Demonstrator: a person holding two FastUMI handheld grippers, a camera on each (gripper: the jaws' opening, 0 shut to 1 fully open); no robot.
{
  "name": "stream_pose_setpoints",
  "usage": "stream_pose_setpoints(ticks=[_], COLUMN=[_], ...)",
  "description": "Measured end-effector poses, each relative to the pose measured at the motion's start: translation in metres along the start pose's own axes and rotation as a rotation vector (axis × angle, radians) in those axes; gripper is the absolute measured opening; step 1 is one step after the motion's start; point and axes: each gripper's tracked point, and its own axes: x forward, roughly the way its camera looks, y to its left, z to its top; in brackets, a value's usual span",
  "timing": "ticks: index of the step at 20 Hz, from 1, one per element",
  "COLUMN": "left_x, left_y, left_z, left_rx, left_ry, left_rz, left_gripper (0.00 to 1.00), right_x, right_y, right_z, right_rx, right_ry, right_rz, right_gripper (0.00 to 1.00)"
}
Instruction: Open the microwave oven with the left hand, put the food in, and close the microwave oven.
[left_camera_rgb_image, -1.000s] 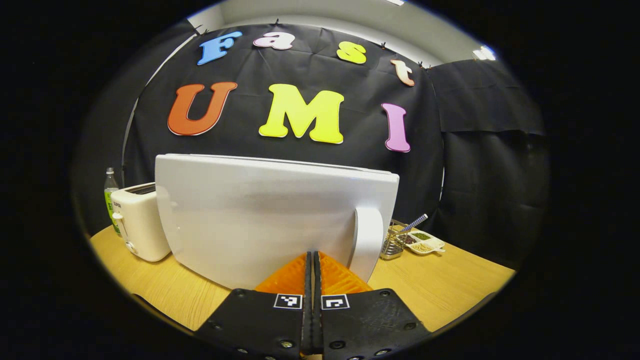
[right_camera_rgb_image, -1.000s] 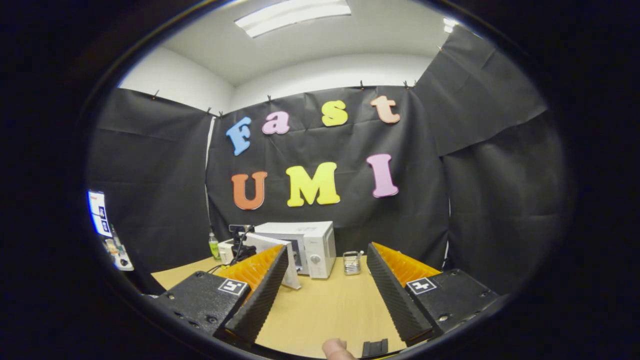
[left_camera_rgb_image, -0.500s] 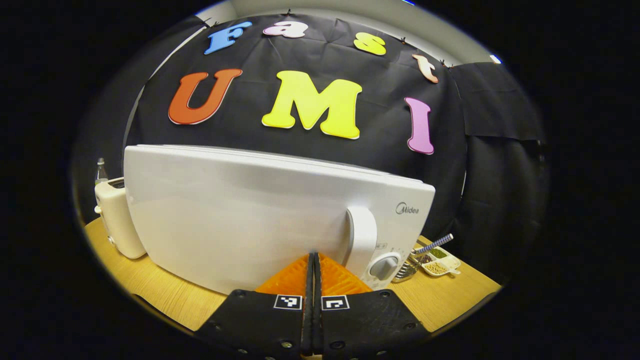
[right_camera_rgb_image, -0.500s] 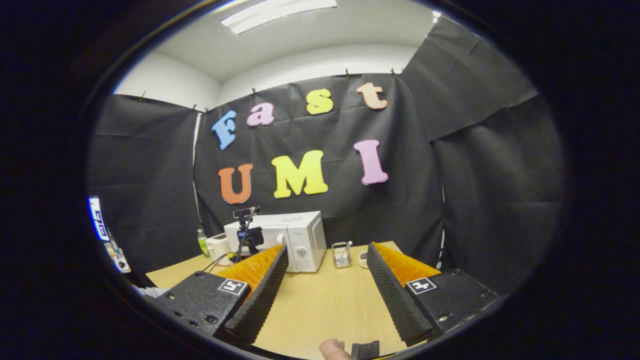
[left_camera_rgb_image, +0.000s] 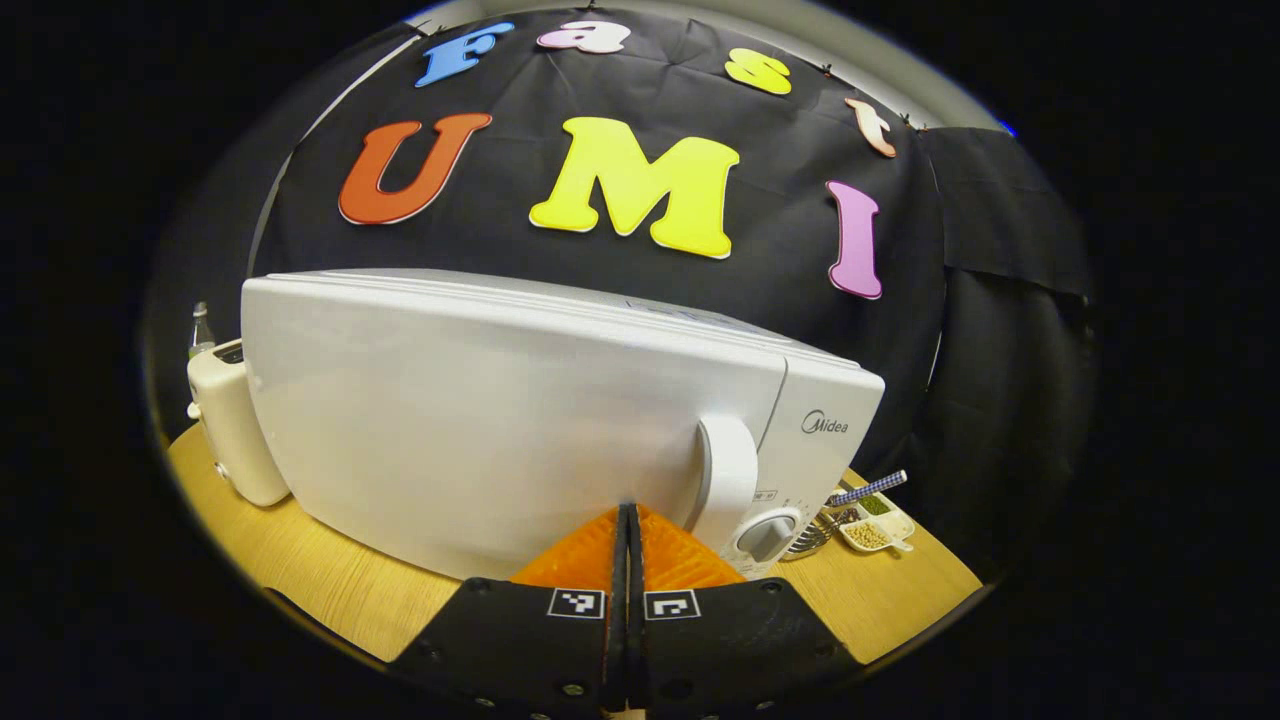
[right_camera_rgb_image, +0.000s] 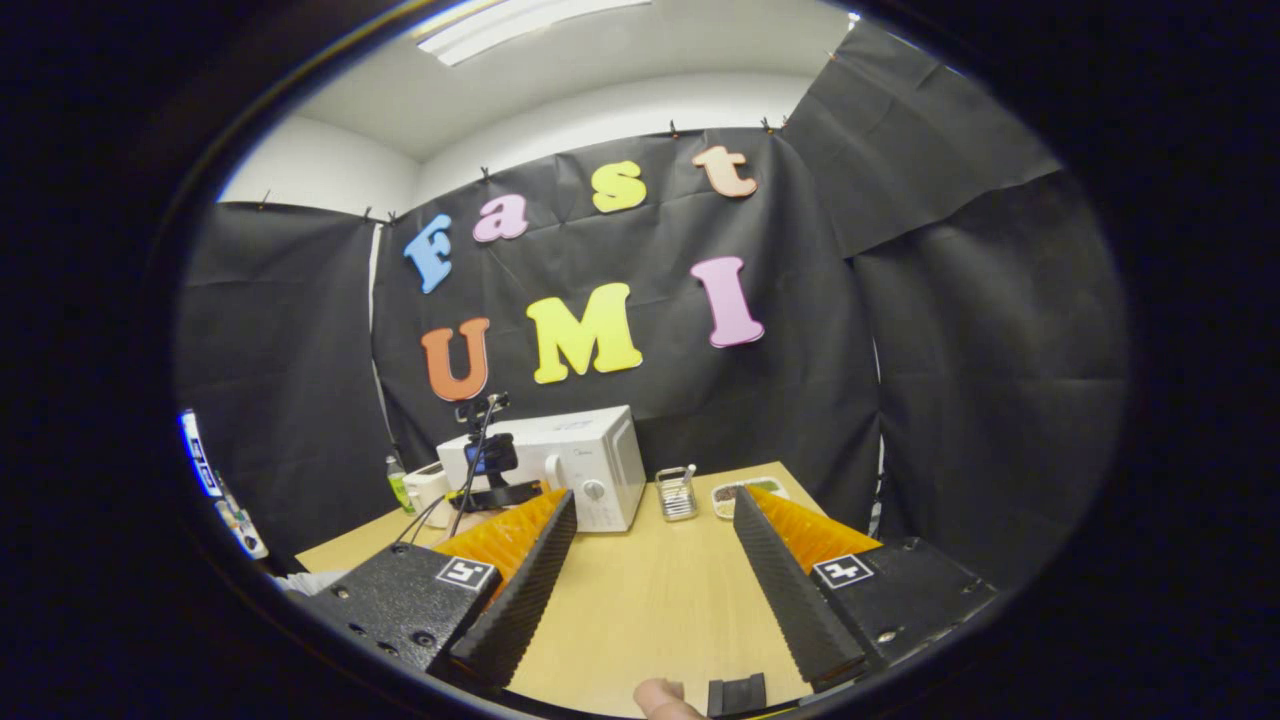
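Note:
The white microwave oven (left_camera_rgb_image: 480, 420) stands close in front in the left gripper view, its door lying flush with the control panel and dial (left_camera_rgb_image: 767, 535). My left gripper (left_camera_rgb_image: 627, 515) is shut with nothing between its fingers, and its tips rest against the door just left of the white handle (left_camera_rgb_image: 727, 480). In the right gripper view the microwave oven (right_camera_rgb_image: 585, 460) sits far off at the back of the wooden table (right_camera_rgb_image: 640, 600), with the left gripper (right_camera_rgb_image: 488, 462) at its front. My right gripper (right_camera_rgb_image: 655, 495) hangs open and empty over the table's near part.
A cream toaster (left_camera_rgb_image: 235, 420) and a bottle (left_camera_rgb_image: 200, 325) stand left of the oven. Right of it are a wire cutlery holder (right_camera_rgb_image: 677, 493) and a white dish of seeds (left_camera_rgb_image: 872, 520). A thumb (right_camera_rgb_image: 660, 695) shows at the bottom of the right gripper view.
The oven door swung from ajar to flush with the front as my shut left gripper pushed it in. The right gripper stayed open and drew back a little.

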Motion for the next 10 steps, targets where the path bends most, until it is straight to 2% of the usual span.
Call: stream_pose_setpoints(ticks=[1, 2, 3, 4, 6, 7, 8, 10], left_x=[-0.004, -0.011, -0.020, -0.029, -0.056, -0.079, -0.088, -0.119], left_y=[0.007, 0.013, 0.014, 0.010, 0.011, 0.017, 0.019, 0.015], left_z=[-0.003, -0.005, -0.005, -0.002, 0.006, 0.016, 0.019, 0.026], left_rx=[0.006, 0.011, 0.008, -0.003, -0.024, -0.027, -0.033, -0.049], left_ry=[0.029, 0.054, 0.068, 0.075, 0.069, 0.055, 0.042, 0.032], left_rz=[0.024, 0.048, 0.050, 0.037, 0.036, 0.059, 0.076, 0.063], left_gripper=[0.00, 0.00, 0.00, 0.00, 0.01, 0.01, 0.29, 0.86], right_x=[0.000, 0.000, -0.001, -0.003, -0.005, -0.007, -0.009, -0.012], right_y=[0.000, 0.001, 0.003, 0.005, 0.009, 0.011, 0.015, 0.017], right_z=[-0.001, -0.001, -0.001, -0.002, -0.001, -0.001, -0.002, -0.003], right_rx=[-0.004, -0.004, -0.001, 0.003, 0.006, 0.004, 0.002, 0.000], right_ry=[0.001, 0.003, 0.006, 0.009, 0.013, 0.016, 0.019, 0.026], right_rz=[-0.011, -0.019, -0.020, -0.020, -0.020, -0.017, -0.011, -0.019], right_gripper=[1.00, 0.91, 0.91, 1.00, 1.00, 1.00, 1.00, 1.00])
